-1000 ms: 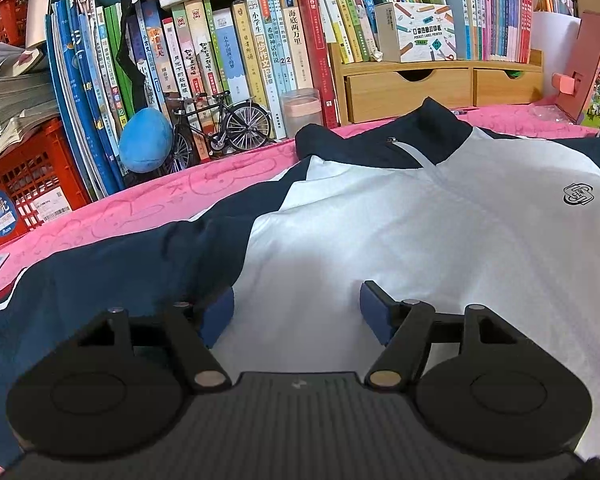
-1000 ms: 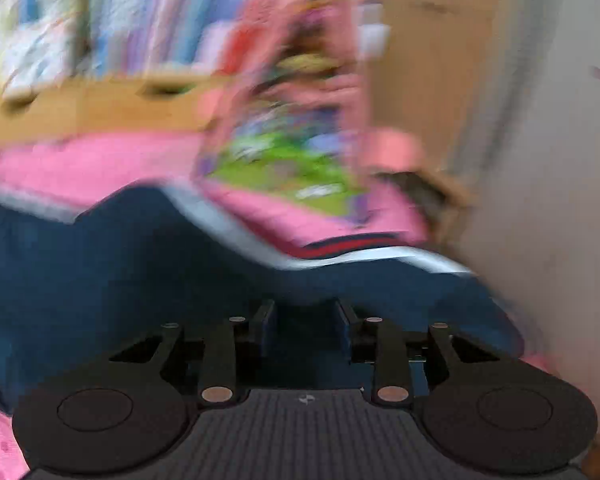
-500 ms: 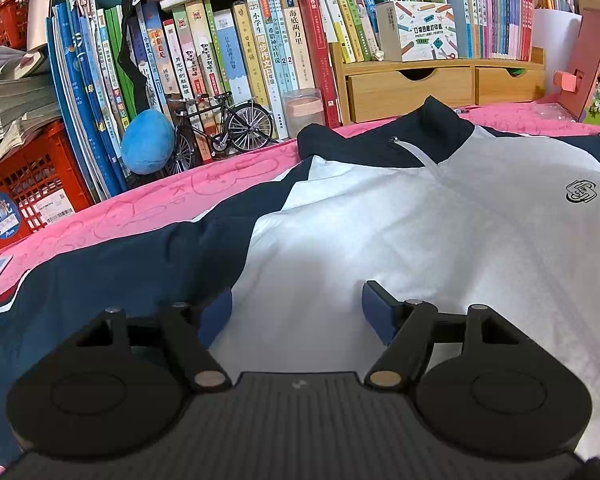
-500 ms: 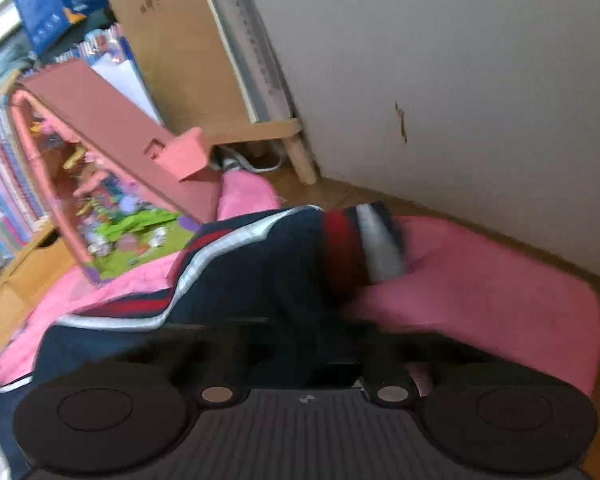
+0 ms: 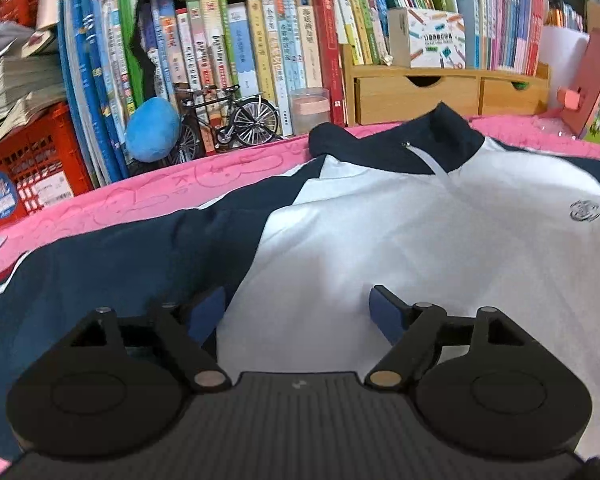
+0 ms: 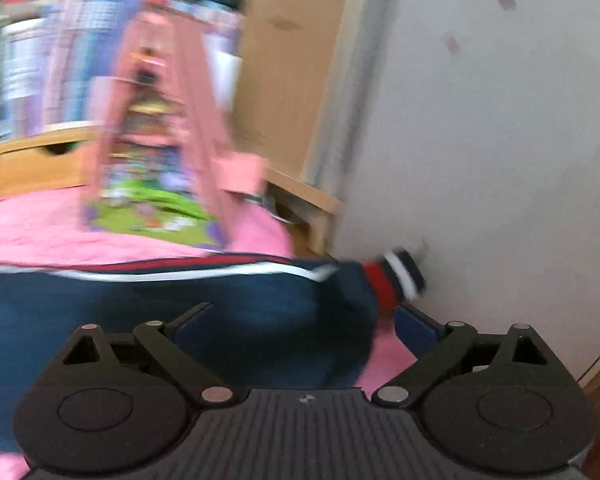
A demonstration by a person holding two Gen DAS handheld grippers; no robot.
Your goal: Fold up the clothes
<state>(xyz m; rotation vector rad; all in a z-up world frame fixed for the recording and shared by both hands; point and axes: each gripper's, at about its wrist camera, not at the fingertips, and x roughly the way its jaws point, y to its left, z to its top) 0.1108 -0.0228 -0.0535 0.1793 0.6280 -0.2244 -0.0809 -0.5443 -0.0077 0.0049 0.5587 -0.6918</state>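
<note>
Fingers on your left gripper (image 5: 298,310) are spread wide, empty, hovering over the jacket (image 5: 440,240) where the white chest meets the navy sleeve. Jacket lies flat, front up, on the pink cover (image 5: 140,200), collar toward the bookshelf (image 5: 240,40). Your right gripper (image 6: 300,328) is spread wide too, clamping nothing; the navy sleeve (image 6: 220,312) sits between its fingers, striped cuff (image 6: 396,280) near the wall (image 6: 500,140). Right view is motion-blurred. Small logo (image 5: 584,211) on the chest.

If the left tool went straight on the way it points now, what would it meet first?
Most likely the jacket's white front panel, which fills the gap ahead of the open left tool. Beyond it rises the navy collar; depth is uncertain.
</note>
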